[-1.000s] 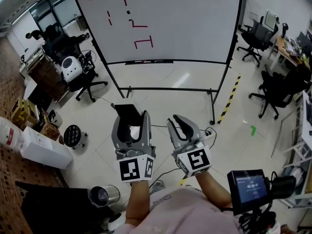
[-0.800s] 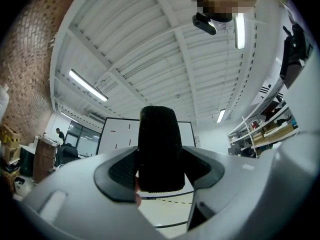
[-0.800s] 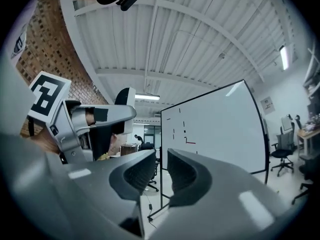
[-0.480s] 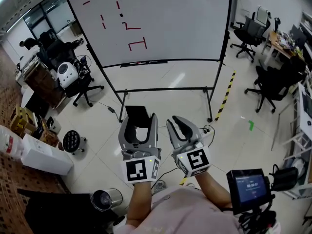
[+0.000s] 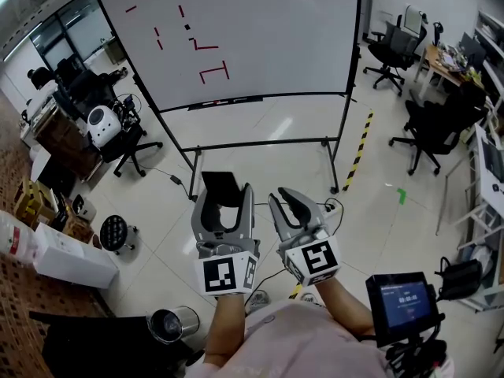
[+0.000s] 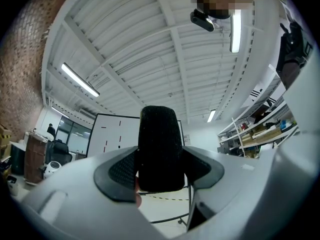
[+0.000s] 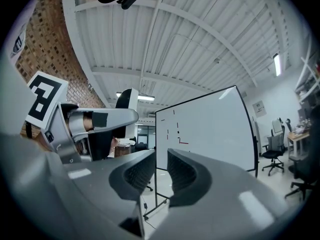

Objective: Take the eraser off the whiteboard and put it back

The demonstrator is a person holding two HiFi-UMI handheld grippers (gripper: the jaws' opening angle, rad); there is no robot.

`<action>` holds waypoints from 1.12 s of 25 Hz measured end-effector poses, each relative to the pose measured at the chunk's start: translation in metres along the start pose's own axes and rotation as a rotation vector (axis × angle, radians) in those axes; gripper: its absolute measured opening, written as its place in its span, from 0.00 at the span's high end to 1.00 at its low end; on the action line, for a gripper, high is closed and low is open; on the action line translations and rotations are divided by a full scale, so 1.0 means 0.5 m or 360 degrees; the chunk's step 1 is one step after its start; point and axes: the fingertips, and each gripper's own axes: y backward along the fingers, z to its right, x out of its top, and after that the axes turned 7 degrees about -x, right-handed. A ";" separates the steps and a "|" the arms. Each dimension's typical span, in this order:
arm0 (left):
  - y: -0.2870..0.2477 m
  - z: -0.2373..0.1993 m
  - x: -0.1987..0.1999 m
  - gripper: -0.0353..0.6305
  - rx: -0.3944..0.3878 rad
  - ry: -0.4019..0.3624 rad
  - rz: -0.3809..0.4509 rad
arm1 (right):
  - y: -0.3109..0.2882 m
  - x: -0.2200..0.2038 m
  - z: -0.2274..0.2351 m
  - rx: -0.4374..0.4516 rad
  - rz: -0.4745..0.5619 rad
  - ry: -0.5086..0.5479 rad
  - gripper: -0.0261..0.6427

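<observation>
The left gripper pinches the eraser, a black block standing upright between its spread jaws. In the left gripper view the felt-like face fills the gap, with both pads pressed against its sides. So the eraser is off the whiteboard and carried low in front of the person, well apart from the board, which stands at 12 o'clock across a stretch of pale floor.

The right gripper, just beside the left at its 3 o'clock, has its jaws drawn almost together with only a thin slit between them and nothing in it. It appears to be idle, kept close so it stays out of the way.

Red marks show toward the board's 9 o'clock side, and a dark ledge runs along its bottom edge, the likely resting place for the eraser.

The take-off half looks done. What remains is to bring the left gripper up to the board, where holding the eraser upright by its sides leaves its flat face free to meet the surface.
</observation>
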 end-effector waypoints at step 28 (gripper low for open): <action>-0.054 0.184 -0.025 0.54 -0.0061 0.0102 0.0105 | 0.114 -0.015 0.199 -0.0105 -0.0010 0.0048 0.86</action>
